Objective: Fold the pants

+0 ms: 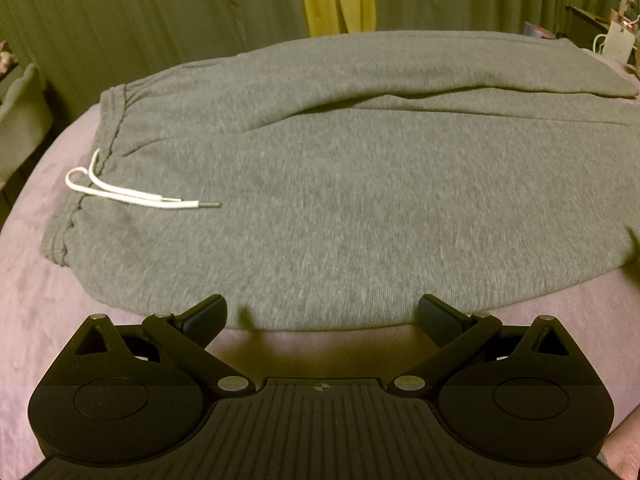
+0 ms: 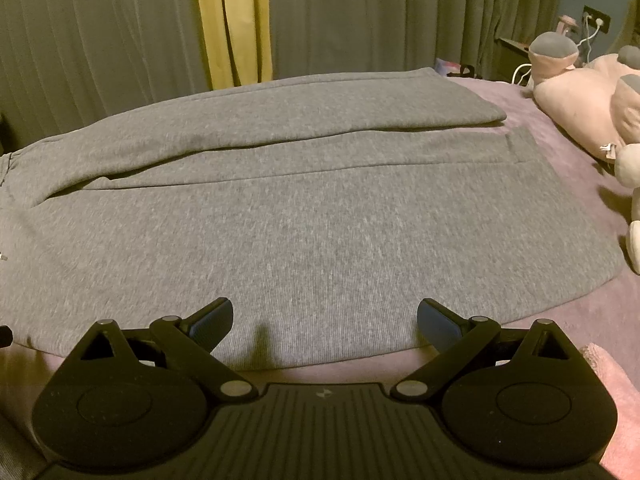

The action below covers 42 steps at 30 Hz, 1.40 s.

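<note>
Grey sweatpants lie flat on a pink bed cover, waistband at the left with a white drawstring, legs running to the right. In the right wrist view the pants show both legs side by side, cuffs at the right. My left gripper is open and empty, just above the near edge of the pants by the hip. My right gripper is open and empty over the near edge of the near leg.
Pink plush toys lie on the bed at the right, past the cuffs. Grey and yellow curtains hang behind the bed. A nightstand with chargers stands at the far right. A pale chair stands at the left.
</note>
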Tool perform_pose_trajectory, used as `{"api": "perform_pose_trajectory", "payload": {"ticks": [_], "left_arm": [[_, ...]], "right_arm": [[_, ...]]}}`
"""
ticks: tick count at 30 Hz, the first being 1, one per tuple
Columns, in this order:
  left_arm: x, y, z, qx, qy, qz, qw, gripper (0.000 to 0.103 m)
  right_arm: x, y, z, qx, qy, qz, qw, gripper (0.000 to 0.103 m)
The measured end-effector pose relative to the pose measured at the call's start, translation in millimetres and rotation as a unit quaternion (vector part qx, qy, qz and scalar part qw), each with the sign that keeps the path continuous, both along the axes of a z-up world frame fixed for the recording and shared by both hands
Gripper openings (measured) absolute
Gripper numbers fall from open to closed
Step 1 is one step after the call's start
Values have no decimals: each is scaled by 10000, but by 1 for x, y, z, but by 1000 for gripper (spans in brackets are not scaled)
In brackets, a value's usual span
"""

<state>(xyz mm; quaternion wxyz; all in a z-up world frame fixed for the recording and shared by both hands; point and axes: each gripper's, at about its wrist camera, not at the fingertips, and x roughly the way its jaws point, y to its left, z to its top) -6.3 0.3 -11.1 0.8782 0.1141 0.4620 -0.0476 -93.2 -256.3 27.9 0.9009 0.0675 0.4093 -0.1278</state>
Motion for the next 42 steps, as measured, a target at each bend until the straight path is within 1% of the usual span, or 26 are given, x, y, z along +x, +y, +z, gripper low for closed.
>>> {"api": "perform_pose_trajectory", "payload": {"ticks": [42], "left_arm": [[0,0,1,12,65,-10,10000,103]], "right_arm": [[1,1,0,1,-36,-4,10000,99]]}}
